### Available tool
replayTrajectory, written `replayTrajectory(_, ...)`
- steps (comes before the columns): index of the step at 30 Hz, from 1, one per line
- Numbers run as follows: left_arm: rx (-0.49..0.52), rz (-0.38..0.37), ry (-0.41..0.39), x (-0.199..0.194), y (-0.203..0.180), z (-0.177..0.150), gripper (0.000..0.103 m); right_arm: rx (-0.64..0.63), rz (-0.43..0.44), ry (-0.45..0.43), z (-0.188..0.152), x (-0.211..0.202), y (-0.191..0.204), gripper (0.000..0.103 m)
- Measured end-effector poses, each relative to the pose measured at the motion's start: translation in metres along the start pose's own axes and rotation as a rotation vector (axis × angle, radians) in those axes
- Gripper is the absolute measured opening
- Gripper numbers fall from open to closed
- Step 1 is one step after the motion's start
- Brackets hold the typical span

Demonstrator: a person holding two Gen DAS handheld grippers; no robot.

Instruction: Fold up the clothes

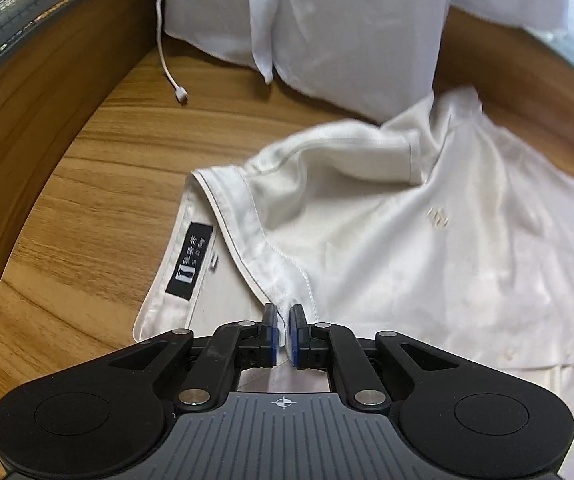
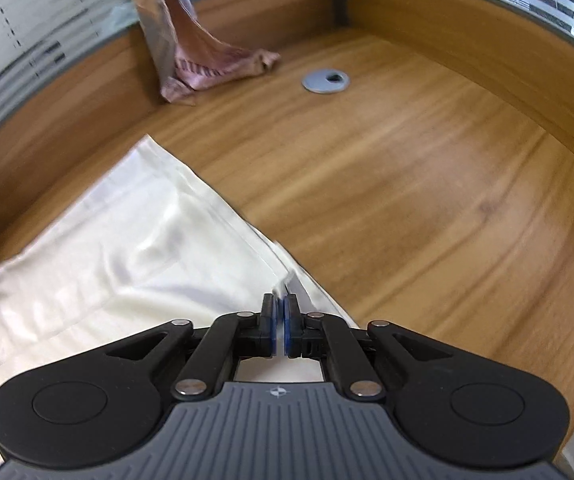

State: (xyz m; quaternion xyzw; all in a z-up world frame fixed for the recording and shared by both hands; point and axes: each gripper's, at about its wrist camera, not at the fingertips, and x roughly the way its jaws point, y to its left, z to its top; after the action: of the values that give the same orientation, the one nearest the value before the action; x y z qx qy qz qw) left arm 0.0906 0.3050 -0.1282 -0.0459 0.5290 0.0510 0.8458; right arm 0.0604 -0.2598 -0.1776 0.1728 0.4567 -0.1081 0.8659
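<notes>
A cream polo shirt point(image 1: 407, 240) lies crumpled on the wooden table point(image 1: 107, 180), its collar turned out and showing a black neck label point(image 1: 189, 260). My left gripper point(image 1: 284, 312) is shut on a fold of the shirt beside the collar, and white cloth fills the narrow slit between the blue pads. In the right wrist view the same shirt point(image 2: 127, 248) spreads out to the left. My right gripper point(image 2: 280, 304) is shut on its straight edge, where a thin sliver of cloth sits between the pads.
Another white garment point(image 1: 347, 32) lies behind the shirt, with a white cable point(image 1: 163, 40) dangling beside it. A pinkish cloth point(image 2: 191, 52) hangs at the back left. A metal cable grommet point(image 2: 325, 80) sits in the tabletop point(image 2: 427, 200). Raised wooden partitions border the desk.
</notes>
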Motion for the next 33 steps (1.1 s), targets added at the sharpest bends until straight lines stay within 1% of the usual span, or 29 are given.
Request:
replayTrajectory(1,0.008,0.009,-0.003,0.0,-0.001,0.0,0.012,-0.013,-0.013,-0.004,0.0,0.0,0.0,0.014)
replayTrajectory(2,0.016,0.017,-0.009,-0.002,-0.002,-0.001,0.018,-0.028,-0.027,-0.014,0.002,-0.001,0.0,0.019)
replayTrajectory(3,0.019,0.019,-0.02,-0.004,-0.003,-0.001,0.02,-0.044,-0.04,-0.025,0.003,-0.002,0.0,0.02)
replayTrajectory(4,0.019,0.019,-0.033,-0.006,-0.004,0.0,0.025,-0.059,-0.054,-0.036,0.004,-0.003,0.0,0.023)
replayTrajectory(5,0.013,0.014,-0.053,-0.01,-0.004,0.001,0.03,-0.071,-0.052,-0.046,0.007,-0.005,0.001,0.026)
replayTrajectory(6,0.007,0.007,-0.075,-0.014,-0.004,0.001,0.032,-0.081,-0.042,-0.057,0.01,-0.006,0.002,0.026)
replayTrajectory(8,0.013,-0.01,-0.116,-0.021,-0.008,0.005,0.042,-0.11,-0.014,-0.06,0.02,-0.003,0.007,0.029)
replayTrajectory(10,0.034,-0.018,-0.142,-0.024,-0.016,0.013,0.045,-0.145,0.019,-0.054,0.031,0.003,0.016,0.031)
replayTrajectory(15,0.097,-0.06,-0.184,-0.018,-0.046,0.042,0.048,-0.227,0.101,-0.027,0.06,0.025,0.046,0.031)
replayTrajectory(18,0.141,-0.102,-0.208,-0.008,-0.067,0.065,0.049,-0.29,0.14,-0.006,0.079,0.041,0.07,0.033)
replayTrajectory(20,0.174,-0.111,-0.221,0.003,-0.081,0.081,0.05,-0.326,0.159,0.001,0.092,0.051,0.085,0.04)
replayTrajectory(21,0.189,-0.114,-0.226,0.009,-0.088,0.089,0.05,-0.344,0.167,0.003,0.098,0.058,0.092,0.04)
replayTrajectory(23,0.211,-0.112,-0.226,0.023,-0.098,0.102,0.05,-0.38,0.182,0.006,0.111,0.07,0.106,0.04)
replayTrajectory(27,0.218,-0.093,-0.211,0.055,-0.112,0.126,0.05,-0.424,0.177,0.009,0.135,0.099,0.129,0.04)
replayTrajectory(33,0.238,-0.05,-0.184,0.088,-0.12,0.146,0.05,-0.484,0.16,0.031,0.16,0.138,0.147,0.04)
